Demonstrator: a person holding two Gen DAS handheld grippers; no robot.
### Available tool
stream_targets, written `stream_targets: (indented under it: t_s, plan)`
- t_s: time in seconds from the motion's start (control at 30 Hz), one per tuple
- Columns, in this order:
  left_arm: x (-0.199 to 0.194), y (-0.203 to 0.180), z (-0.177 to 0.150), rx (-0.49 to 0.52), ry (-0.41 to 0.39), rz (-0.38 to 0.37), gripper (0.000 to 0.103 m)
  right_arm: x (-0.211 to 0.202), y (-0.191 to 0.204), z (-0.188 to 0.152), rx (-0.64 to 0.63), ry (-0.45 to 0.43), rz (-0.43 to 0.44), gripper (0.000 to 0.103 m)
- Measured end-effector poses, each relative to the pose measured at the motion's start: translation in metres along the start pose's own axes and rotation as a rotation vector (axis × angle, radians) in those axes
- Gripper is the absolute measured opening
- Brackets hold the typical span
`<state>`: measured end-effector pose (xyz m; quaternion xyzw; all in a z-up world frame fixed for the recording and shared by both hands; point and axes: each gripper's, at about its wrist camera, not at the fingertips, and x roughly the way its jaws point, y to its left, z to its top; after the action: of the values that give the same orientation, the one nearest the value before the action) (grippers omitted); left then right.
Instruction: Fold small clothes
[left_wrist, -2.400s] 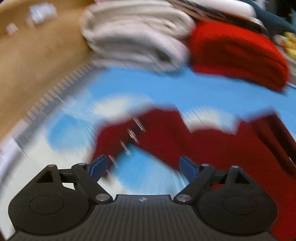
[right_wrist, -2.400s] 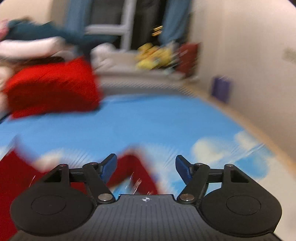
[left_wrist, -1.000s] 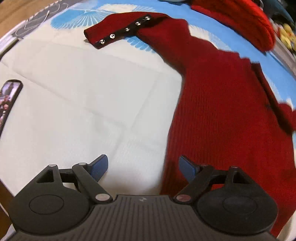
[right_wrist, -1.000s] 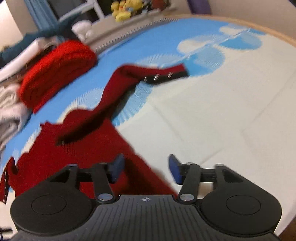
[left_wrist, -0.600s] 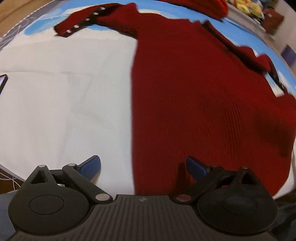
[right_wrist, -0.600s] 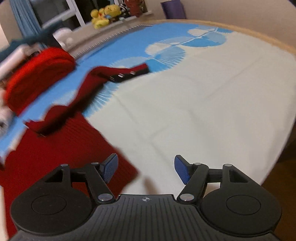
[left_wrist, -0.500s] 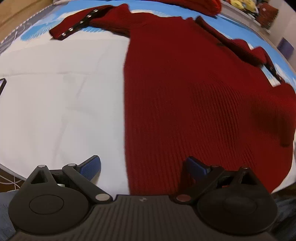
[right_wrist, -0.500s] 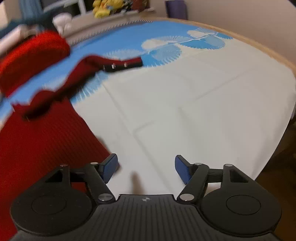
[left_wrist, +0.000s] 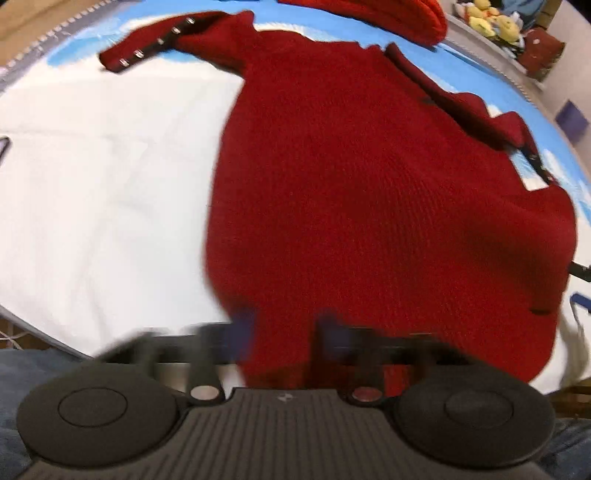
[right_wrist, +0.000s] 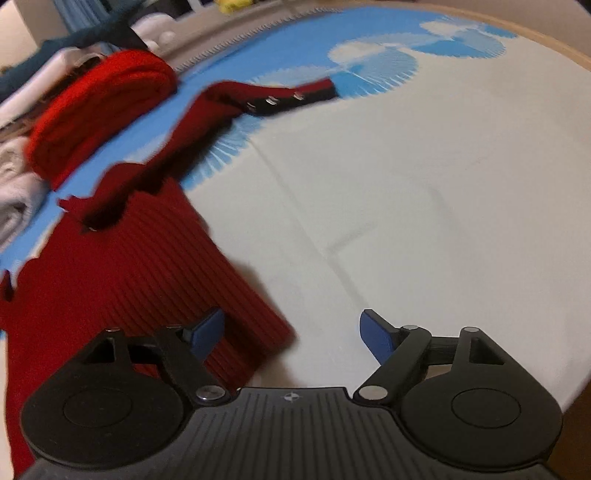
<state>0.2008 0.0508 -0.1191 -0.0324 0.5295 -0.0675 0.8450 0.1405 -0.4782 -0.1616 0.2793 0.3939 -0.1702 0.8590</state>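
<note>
Lying spread flat, body face-up on the white-and-blue cloth-covered surface (right_wrist: 424, 177): a dark red knit sweater (left_wrist: 369, 177), hem at the near edge, collar and shoulders toward the far side. Trailing out to the far left, one studded-cuff sleeve (left_wrist: 177, 37); angling off to the far right, the other sleeve (right_wrist: 258, 96), its cuff resting on the blue print. Probably laid out this way so that the hem corners sit within easy reach for the first fold. Sitting behind at the far edge, a folded bright red garment (right_wrist: 103, 107) beside pale folded clothes (right_wrist: 14, 195), likely the finished pile, kept well apart from the working area. Closing in on the near hem, left of its middle: the left hand-held gripper (left_wrist: 284, 336), fingers motion-blurred, narrowed around a bunch of knit and seemingly pinching it, though too smeared for certainty, so cannot tell whether clenched. Hovering low over the sweater's near right corner: the right hand-held gripper (right_wrist: 293, 332), spread wide and released, grasping nothing, its left fingertip (right_wrist: 207, 328) over the ribbed fabric and the other over bare cloth, apparently straddling the corner ready for a pinch.
</note>
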Motion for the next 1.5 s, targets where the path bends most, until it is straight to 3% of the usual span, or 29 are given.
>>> stream_targets:
  t_s: [0.03,0.13,0.33,0.4,0.47,0.57,0.6,0.63,0.67,0.7,0.73,0.77,0.87,0.9,0.93,0.97,1.0,1.03,1.1,1.23,1.3,1.33,1.37,1.43,1.47,1.5]
  plan:
    - [-0.002,0.002,0.002,-0.023,0.008,0.008,0.011,0.003,0.005,-0.001,-0.038,0.044,0.034,0.006]
    - [-0.015,0.016,0.007,-0.073,0.007,0.046,0.008,-0.017,0.019,-0.012,-0.127,0.018,0.055,0.006]
    - [-0.043,0.062,0.020,-0.123,-0.048,0.081,0.008,-0.115,-0.016,-0.043,-0.015,-0.166,0.324,0.006]
    - [-0.043,0.069,0.021,-0.129,-0.044,0.096,0.008,-0.114,-0.030,-0.048,0.064,-0.168,0.279,0.011]
    - [-0.037,0.070,0.023,-0.134,-0.027,0.111,0.008,-0.108,-0.031,-0.042,0.056,-0.183,0.187,0.013]
    - [-0.027,0.056,0.024,-0.090,0.001,0.125,0.011,-0.098,-0.030,-0.038,0.035,-0.174,0.082,0.051]
    - [-0.029,0.061,0.015,-0.080,-0.009,0.136,0.012,-0.091,-0.029,-0.036,0.024,-0.146,0.079,0.054]
    - [-0.030,0.061,0.012,-0.071,-0.023,0.147,0.025,-0.085,-0.024,-0.036,0.013,-0.111,0.086,0.053]
    - [-0.030,0.061,0.008,-0.066,-0.034,0.153,0.049,-0.078,-0.023,-0.036,0.008,-0.073,0.087,0.055]
    - [-0.030,0.061,0.006,-0.068,-0.049,0.156,0.062,-0.069,-0.020,-0.036,-0.003,-0.035,0.076,0.056]
    - [-0.029,0.062,0.006,-0.078,-0.065,0.157,0.082,-0.060,-0.017,-0.036,-0.026,-0.005,0.057,0.056]
    - [-0.027,0.062,0.007,-0.089,-0.079,0.150,0.087,-0.054,-0.009,-0.037,-0.054,0.018,0.036,0.057]
    - [-0.010,0.059,0.013,-0.105,-0.037,0.088,0.087,-0.037,0.003,-0.043,-0.109,0.081,0.005,0.057]
    - [-0.001,0.059,0.015,-0.114,-0.012,0.073,0.086,-0.032,0.007,-0.044,-0.135,0.104,0.010,0.052]
    - [0.005,0.057,0.015,-0.113,0.009,0.075,0.069,-0.032,0.014,-0.048,-0.196,0.102,0.000,0.040]
    - [0.010,0.051,0.014,-0.080,0.023,0.096,0.038,-0.033,0.019,-0.051,-0.257,0.102,-0.001,0.014]
    - [0.008,0.046,0.013,-0.044,0.004,0.106,0.030,-0.037,0.021,-0.055,-0.278,0.089,-0.006,0.014]
    - [0.003,0.039,0.013,-0.011,-0.006,0.128,0.012,-0.043,0.021,-0.058,-0.277,0.086,-0.006,0.013]
    - [-0.009,0.032,0.011,0.050,-0.004,0.171,0.012,-0.062,0.014,-0.062,-0.229,0.089,0.024,0.013]
    - [-0.028,0.046,0.001,0.083,0.028,0.174,0.013,-0.080,0.011,-0.073,-0.175,0.129,0.054,0.013]
    - [-0.025,0.052,-0.004,0.105,0.082,0.175,0.017,-0.074,0.018,-0.078,-0.219,0.165,0.026,0.015]
    - [-0.026,0.056,-0.006,0.113,0.085,0.163,0.033,-0.072,0.022,-0.076,-0.230,0.171,0.011,0.017]
    - [-0.030,0.058,-0.006,0.114,0.068,0.145,0.061,-0.074,0.023,-0.073,-0.208,0.154,0.001,0.021]
    - [-0.048,0.066,0.001,0.072,-0.044,0.110,0.095,-0.084,0.020,-0.064,-0.144,0.063,0.013,0.046]
    - [-0.059,0.070,0.008,0.029,-0.120,0.099,0.100,-0.089,0.019,-0.057,-0.116,0.015,0.029,0.065]
    - [-0.063,0.073,0.016,0.002,-0.154,0.090,0.100,-0.090,0.020,-0.050,-0.097,-0.026,0.047,0.072]
